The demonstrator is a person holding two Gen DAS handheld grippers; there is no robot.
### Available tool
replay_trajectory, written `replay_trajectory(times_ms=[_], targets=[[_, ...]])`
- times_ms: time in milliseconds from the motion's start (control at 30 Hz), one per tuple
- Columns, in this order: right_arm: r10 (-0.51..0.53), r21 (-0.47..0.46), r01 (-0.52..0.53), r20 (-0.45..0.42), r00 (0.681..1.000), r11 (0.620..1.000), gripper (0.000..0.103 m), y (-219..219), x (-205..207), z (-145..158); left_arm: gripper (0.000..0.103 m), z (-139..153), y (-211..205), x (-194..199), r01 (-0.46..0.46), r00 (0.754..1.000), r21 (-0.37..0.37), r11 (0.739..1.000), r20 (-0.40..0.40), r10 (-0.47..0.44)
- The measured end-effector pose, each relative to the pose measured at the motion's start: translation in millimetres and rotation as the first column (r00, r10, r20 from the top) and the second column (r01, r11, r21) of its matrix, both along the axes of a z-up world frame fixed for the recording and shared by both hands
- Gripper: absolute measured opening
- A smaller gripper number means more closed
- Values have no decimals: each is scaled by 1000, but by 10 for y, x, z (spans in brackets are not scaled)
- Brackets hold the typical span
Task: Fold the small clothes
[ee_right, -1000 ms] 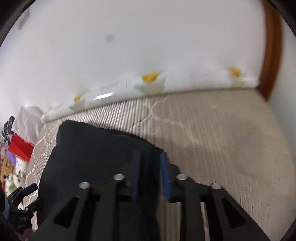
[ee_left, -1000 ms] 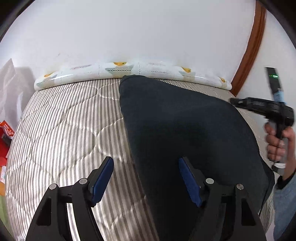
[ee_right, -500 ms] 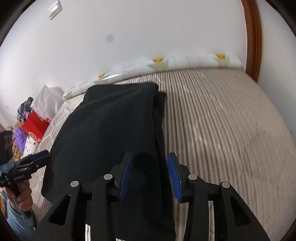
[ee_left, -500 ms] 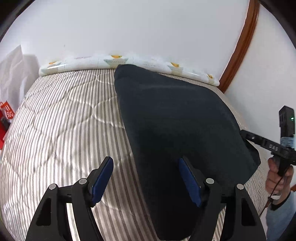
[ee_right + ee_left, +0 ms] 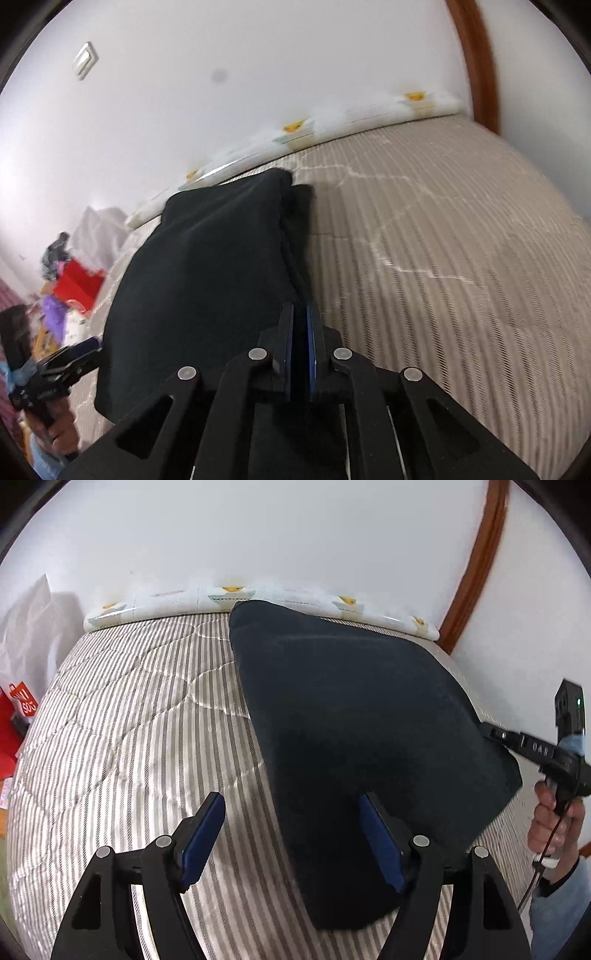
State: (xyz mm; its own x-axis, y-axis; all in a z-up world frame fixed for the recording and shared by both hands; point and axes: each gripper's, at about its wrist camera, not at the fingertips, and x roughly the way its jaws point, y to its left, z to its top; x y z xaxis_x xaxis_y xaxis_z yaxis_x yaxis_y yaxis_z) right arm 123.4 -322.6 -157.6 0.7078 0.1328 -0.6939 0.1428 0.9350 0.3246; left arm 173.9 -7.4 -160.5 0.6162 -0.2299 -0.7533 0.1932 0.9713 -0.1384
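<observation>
A dark navy garment [image 5: 354,731] lies folded on the striped mattress [image 5: 129,738]. My left gripper [image 5: 291,834] is open, its right finger over the garment's near left edge and its left finger over bare mattress. My right gripper [image 5: 300,332] is shut on the garment's [image 5: 207,280] right edge near its near corner. In the left wrist view the right gripper [image 5: 487,733] grips the cloth's right edge. The left gripper [image 5: 90,349] shows at the garment's left side in the right wrist view.
A patterned white bolster [image 5: 258,598] runs along the far edge against the white wall. A wooden door frame [image 5: 476,557] stands at the far right. A red bag [image 5: 18,709] and white bags lie left of the bed.
My right gripper opened half a second ago and has now shut on the garment's right edge. The left gripper stayed open and shifted only slightly over the near left edge.
</observation>
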Motion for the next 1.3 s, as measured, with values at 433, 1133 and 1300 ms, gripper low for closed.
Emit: replay_trajectory(times_ms=[433, 1133, 1300], targets=[[-137, -283, 103, -106, 985, 954, 16, 173, -584, 24, 73, -61, 177, -507, -59, 998, 24, 998, -26, 60], [-148, -392, 189, 131, 980, 900, 103, 1208, -2106, 1348, 100, 1113, -302, -1899, -177, 962, 38, 983, 219, 165], [-175, -377, 210, 125, 977, 902, 103, 1206, -2357, 1347, 101, 1201, -306, -2129, -189, 952, 73, 979, 257, 165]])
